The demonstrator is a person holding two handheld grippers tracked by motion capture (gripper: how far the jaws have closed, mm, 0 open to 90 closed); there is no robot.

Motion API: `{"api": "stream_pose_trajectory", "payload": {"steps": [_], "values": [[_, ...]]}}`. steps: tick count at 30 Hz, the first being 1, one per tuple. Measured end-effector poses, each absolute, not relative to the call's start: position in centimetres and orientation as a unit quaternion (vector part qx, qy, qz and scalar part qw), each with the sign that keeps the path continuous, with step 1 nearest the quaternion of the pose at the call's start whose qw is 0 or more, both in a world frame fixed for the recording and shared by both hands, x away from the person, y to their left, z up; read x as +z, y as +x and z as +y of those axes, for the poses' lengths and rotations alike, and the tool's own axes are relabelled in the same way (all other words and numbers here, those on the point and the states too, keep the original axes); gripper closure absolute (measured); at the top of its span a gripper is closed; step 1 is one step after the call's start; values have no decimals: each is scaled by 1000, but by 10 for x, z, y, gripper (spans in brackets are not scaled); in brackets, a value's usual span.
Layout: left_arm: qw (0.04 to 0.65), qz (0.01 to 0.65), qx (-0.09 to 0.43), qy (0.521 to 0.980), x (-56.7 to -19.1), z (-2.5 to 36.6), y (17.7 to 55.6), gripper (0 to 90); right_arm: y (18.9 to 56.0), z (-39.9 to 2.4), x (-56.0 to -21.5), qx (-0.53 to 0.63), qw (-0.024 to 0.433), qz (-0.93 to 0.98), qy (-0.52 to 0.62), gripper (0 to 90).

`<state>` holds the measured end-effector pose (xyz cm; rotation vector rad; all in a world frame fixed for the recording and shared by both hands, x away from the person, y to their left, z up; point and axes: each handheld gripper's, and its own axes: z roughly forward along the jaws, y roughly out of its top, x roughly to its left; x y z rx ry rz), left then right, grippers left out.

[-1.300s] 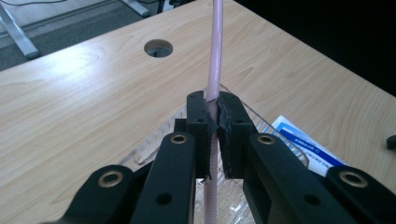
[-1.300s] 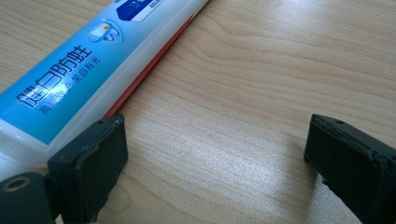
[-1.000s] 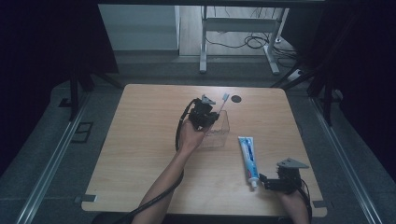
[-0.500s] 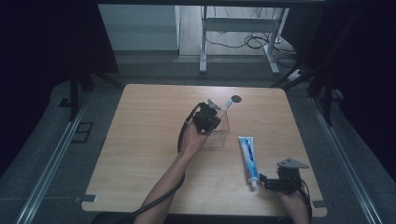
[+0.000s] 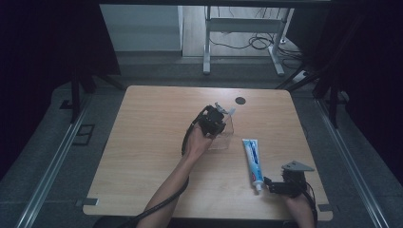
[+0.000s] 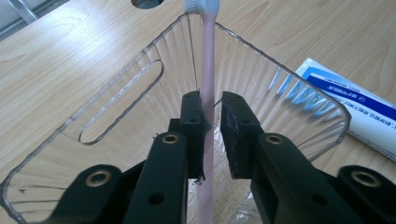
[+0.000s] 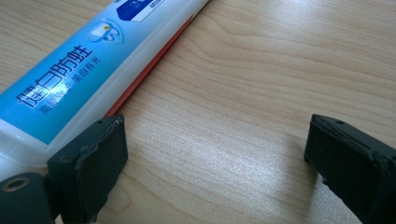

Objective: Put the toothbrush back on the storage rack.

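Left gripper view had the left gripper [image 6: 212, 121] reaching into the clear ribbed holder [image 6: 299, 93], its jaws just easing apart around the pink toothbrush [image 6: 208, 70]; one pad touched the handle, the other stood slightly off, so the brush leaned on the holder's far rim, apparently being let go. Right gripper [image 7: 215, 154] rested low over the bench [image 7: 243, 70], jaws wide and holding nothing, the toothpaste tube [image 7: 88, 65] just beside one jaw, likely next to be picked up

wooden table [image 5: 142, 156], grey floor [image 5: 52, 156] — dark surroundings
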<state>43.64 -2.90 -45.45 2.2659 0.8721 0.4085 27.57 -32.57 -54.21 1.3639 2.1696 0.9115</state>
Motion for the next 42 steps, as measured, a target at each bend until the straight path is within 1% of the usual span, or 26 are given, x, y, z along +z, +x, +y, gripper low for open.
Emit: {"api": "stream_pose_trajectory", "payload": {"steps": [7,12,13,14,21,25,26,28,29,31,33,40,42], "values": [[342,337,154,864,-453,-28,436,754,276,-326,-542,328,209,780,490,59],[352,339,154,859,-447,-25,434,690,276,-326,-542,328,209,780,490,59],[353,338,154,859,-446,-24,434,663,276,-326,-542,328,209,781,489,59],[355,337,154,858,-444,-24,433,663,276,-326,-542,328,209,781,489,59],[361,333,155,857,-433,-21,428,549,276,-326,-542,328,209,780,490,59],[365,332,151,857,-426,-17,426,457,276,-326,-542,328,209,780,490,59],[366,330,148,857,-425,-16,425,457,276,-326,-542,328,209,780,490,59],[370,330,142,857,-422,-14,423,407,276,-326,-542,328,209,780,490,59],[369,328,142,858,-420,-13,422,367,276,-326,-542,328,209,780,490,59],[371,326,142,858,-418,-11,420,353,276,-326,-542,328,209,780,490,59],[376,325,138,857,-416,-9,418,304,276,-326,-542,328,209,780,490,59],[377,319,132,859,-411,-3,411,203,276,-325,-542,328,209,780,490,59],[379,319,132,859,-410,0,408,191,276,-325,-542,328,209,780,490,59]]}}
